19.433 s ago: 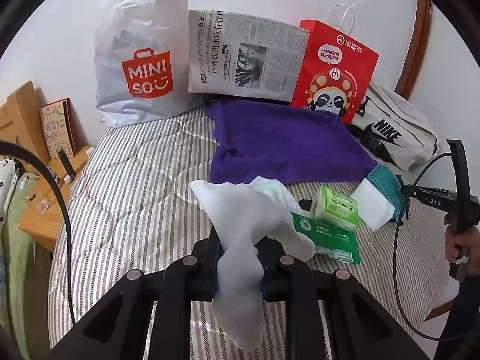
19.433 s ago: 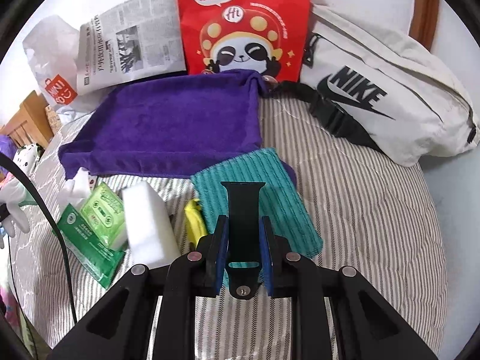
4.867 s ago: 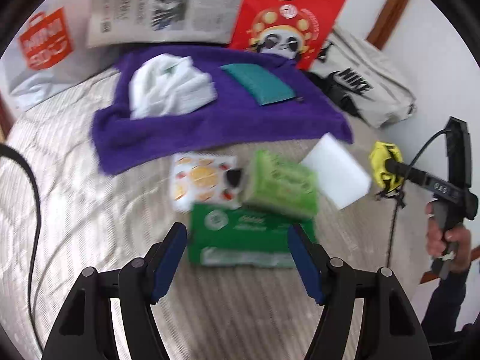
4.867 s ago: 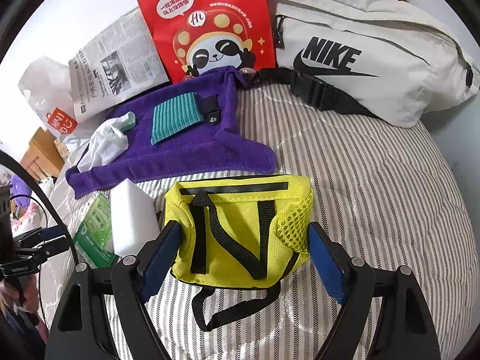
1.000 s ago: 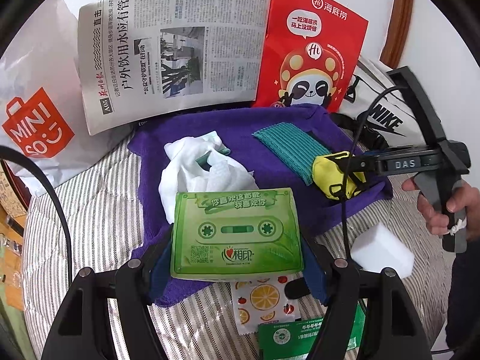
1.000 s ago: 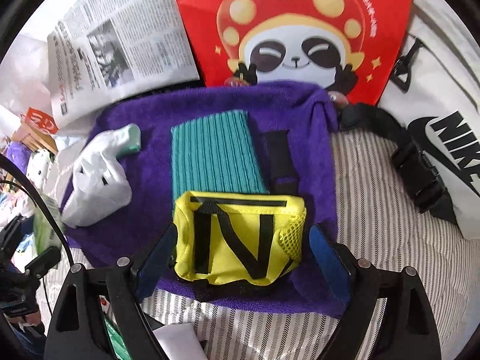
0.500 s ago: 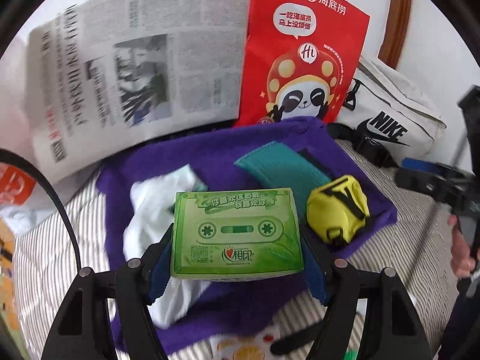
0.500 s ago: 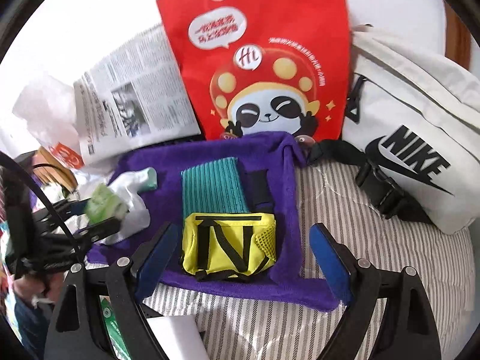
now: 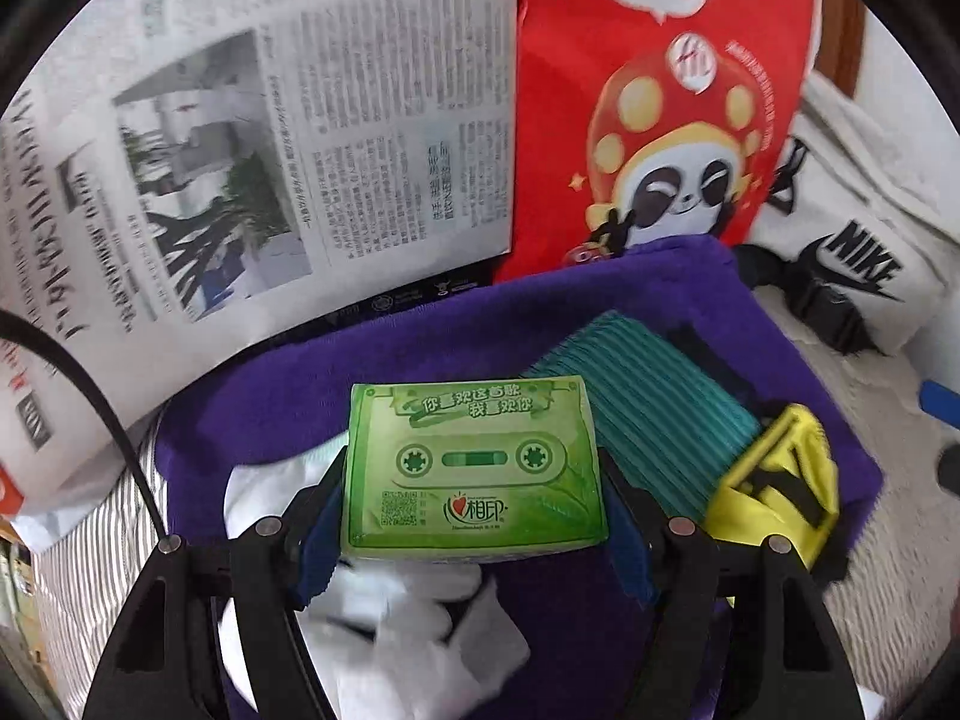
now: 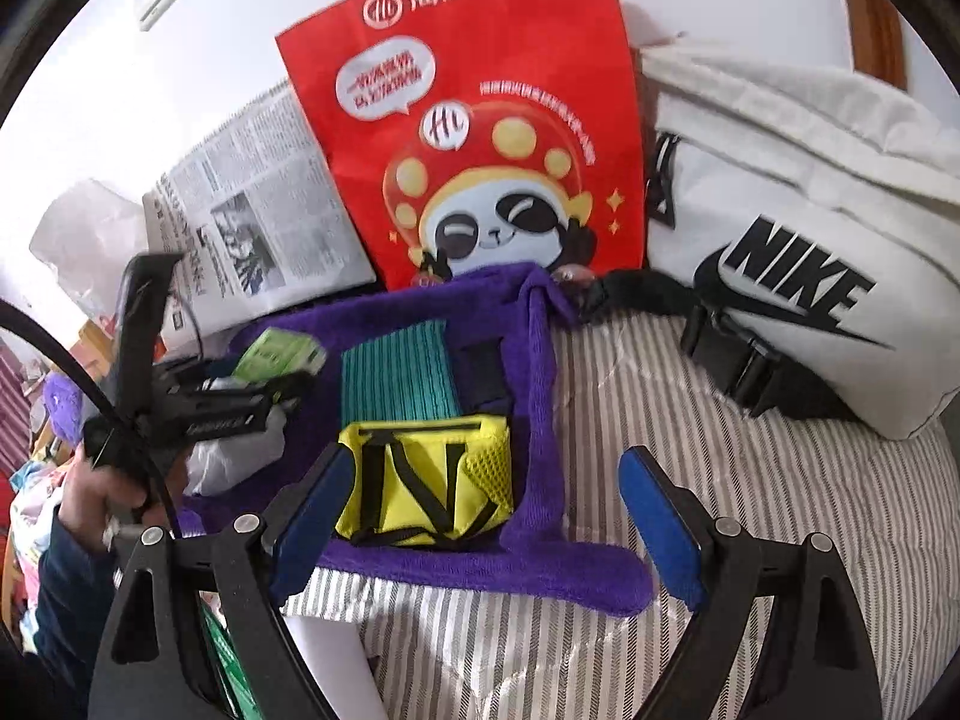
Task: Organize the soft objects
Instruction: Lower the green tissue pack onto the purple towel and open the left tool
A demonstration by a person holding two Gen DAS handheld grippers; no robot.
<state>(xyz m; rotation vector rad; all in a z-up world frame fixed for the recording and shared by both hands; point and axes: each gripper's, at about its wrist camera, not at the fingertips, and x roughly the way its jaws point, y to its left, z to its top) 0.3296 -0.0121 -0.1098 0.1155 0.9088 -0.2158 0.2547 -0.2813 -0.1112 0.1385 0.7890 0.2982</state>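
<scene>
Left wrist view: your left gripper [image 9: 474, 510] holds the green tissue pack [image 9: 473, 465] by its two short ends, the blue pads pressing in from either side, above the purple towel [image 9: 420, 354] that lies on the striped bed. The pack's long axis runs across the jaws, printed face up and lettering upright toward you; its film wrap is likely slippery and the contents light and compressible, so a hold on the short ends should suit it, with gentle pressure. Beneath it lies a crumpled white cloth [image 9: 408, 630]; to its right are the teal cloth [image 9: 654, 414] and the yellow pouch [image 9: 780, 480]. Right wrist view: your right gripper [image 10: 486, 522] stands wide with nothing between its pads, just short of the yellow pouch, which rests on the towel's near edge with its top seam running left to right. The tissue pack hangs over the towel's left part, tilted, well apart from the white Nike bag [image 10: 810, 228].
</scene>
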